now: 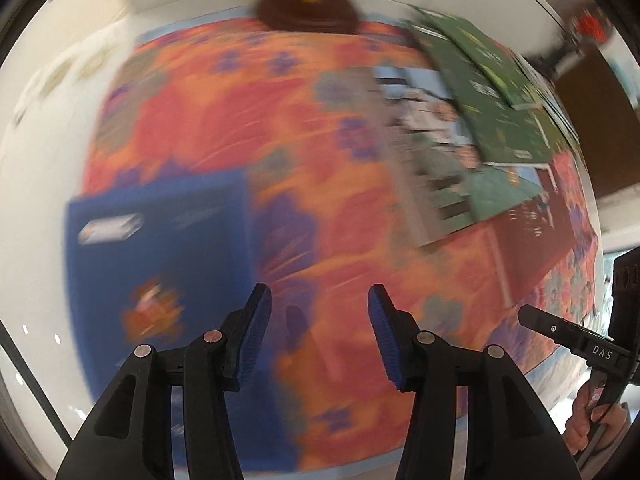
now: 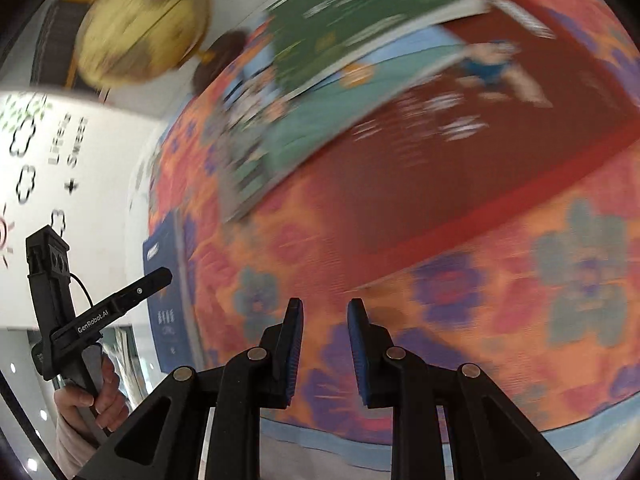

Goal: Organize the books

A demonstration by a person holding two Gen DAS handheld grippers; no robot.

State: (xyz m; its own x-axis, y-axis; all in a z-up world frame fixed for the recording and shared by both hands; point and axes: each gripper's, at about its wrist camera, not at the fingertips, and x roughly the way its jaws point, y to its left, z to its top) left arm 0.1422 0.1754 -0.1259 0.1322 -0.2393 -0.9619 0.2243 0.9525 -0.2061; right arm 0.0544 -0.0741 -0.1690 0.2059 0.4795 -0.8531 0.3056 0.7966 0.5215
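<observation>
left gripper (image 1: 316,304): released, nothing held | right gripper (image 2: 325,314): released, nothing held | blue book (image 1: 160,248): at 9 o'clock | stack (image 1: 492,120): at 2 o'clock

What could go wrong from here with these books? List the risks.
1. The books are fanned in a loose overlapping pile, green book on top; pulling a lower one such as the red book could drag or spill the others.
2. The globe stands at the table's far edge near the pile; a sweeping gripper might knock it.
3. The blue book lies close to the cloth's edge and could be pushed off.
</observation>
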